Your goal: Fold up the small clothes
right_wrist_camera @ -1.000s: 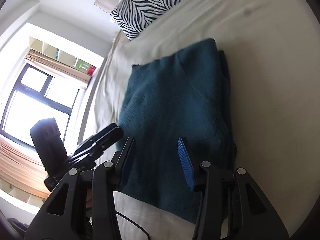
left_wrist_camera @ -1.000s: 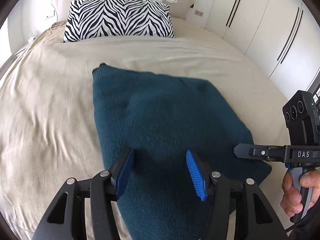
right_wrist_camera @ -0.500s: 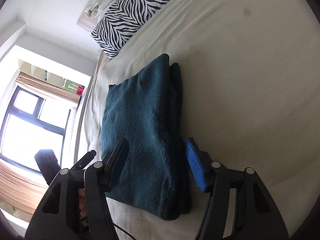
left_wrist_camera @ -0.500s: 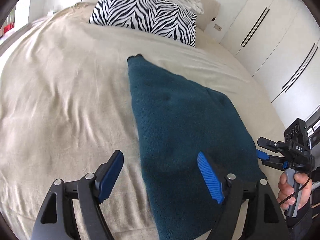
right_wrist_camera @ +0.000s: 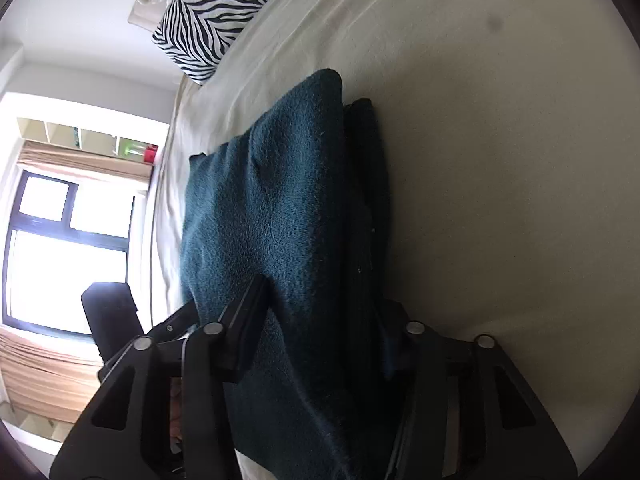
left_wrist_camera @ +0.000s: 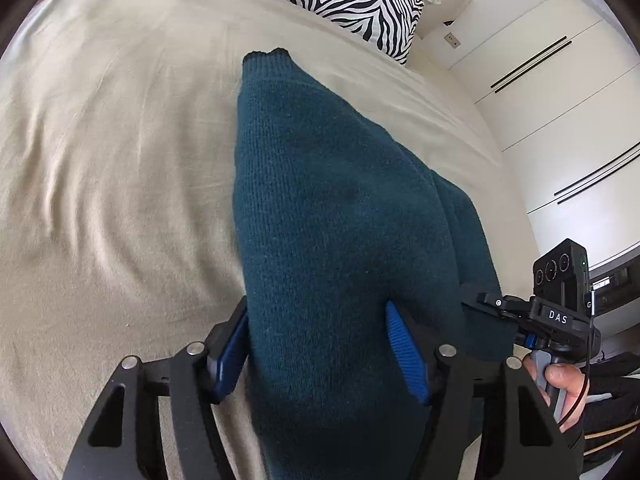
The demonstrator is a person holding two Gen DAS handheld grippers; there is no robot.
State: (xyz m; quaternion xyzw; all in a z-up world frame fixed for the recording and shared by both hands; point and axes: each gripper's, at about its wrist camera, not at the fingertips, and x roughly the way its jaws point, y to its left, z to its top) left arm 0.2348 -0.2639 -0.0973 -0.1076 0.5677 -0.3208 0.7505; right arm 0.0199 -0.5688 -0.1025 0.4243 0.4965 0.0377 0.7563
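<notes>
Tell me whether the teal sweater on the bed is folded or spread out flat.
Folded. The sweater lies as a narrow stack, and along its right edge several layers show one on top of another on the bed.

Black left gripper (left_wrist_camera: 316,354) with ribbed blue pads, silver screws; right gripper (left_wrist_camera: 468,300) marked "DAS", black sleeve (left_wrist_camera: 608,404).

Left gripper (left_wrist_camera: 316,344) lower and closer than before, jaws just closing, now astride near end of teal sweater (left_wrist_camera: 340,220). Right gripper (right_wrist_camera: 324,320) likewise down over sweater's folded edge, jaws just closing, fabric between them.
</notes>
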